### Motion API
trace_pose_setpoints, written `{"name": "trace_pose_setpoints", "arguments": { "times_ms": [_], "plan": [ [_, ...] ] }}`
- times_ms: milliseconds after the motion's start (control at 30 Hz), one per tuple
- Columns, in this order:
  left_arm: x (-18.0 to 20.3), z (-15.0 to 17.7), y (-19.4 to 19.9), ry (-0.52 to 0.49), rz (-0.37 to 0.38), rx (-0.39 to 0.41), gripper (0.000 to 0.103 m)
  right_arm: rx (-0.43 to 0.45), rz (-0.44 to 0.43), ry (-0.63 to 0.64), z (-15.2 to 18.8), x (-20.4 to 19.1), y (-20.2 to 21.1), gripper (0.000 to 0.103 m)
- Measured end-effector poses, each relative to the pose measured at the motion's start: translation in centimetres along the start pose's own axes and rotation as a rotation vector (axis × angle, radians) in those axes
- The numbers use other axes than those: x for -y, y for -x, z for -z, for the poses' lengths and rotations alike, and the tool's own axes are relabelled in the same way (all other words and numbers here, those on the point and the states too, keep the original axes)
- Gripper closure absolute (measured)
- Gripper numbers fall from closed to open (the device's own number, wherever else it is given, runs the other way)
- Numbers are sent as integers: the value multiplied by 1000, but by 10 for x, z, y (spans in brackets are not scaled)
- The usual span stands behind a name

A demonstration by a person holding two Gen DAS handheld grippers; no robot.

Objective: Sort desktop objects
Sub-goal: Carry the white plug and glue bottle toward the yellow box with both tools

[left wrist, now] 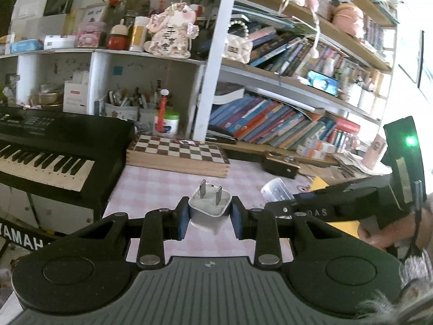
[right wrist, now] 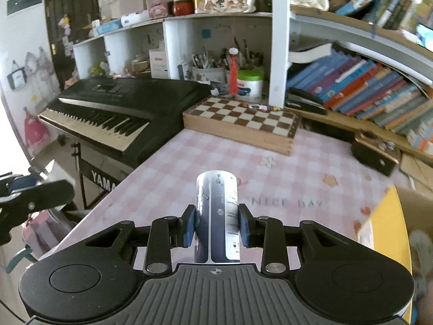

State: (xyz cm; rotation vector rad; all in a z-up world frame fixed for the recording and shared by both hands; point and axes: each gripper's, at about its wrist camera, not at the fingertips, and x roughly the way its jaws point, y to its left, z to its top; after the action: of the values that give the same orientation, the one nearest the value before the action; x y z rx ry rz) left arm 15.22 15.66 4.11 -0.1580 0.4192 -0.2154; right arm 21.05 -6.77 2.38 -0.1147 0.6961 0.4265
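Charger plug [left wrist: 209, 210], white with its two prongs pointing away toward the chessboard [left wrist: 177, 153], sits clamped between the blue pads of the left tongs [left wrist: 209, 216], lifted clear of the pink checked table [left wrist: 151, 187]. Gripping it by its flat sides probably keeps the prongs free. The right tongs [right wrist: 216, 223] are clenched on a dark cylindrical bottle [right wrist: 217, 216] at mid-body, its end aimed at the chessboard, also above the table on the near side of that board. A yellow-edged cardboard box [right wrist: 379, 216] stands to the right, nearer than the chessboard; it is likely the sorting bin, so both items are held ready for dropping.
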Motion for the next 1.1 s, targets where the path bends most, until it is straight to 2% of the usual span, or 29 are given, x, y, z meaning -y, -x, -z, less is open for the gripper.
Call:
{"name": "trace_pose_setpoints", "arguments": {
  "times_ms": [433, 1100],
  "plan": [
    [22, 28, 41, -63, 150, -60, 74, -42, 117, -181, 80, -22, 67, 71],
    [118, 59, 26, -232, 473, -189, 74, -36, 357, -414, 159, 19, 148, 70]
  ]
}}
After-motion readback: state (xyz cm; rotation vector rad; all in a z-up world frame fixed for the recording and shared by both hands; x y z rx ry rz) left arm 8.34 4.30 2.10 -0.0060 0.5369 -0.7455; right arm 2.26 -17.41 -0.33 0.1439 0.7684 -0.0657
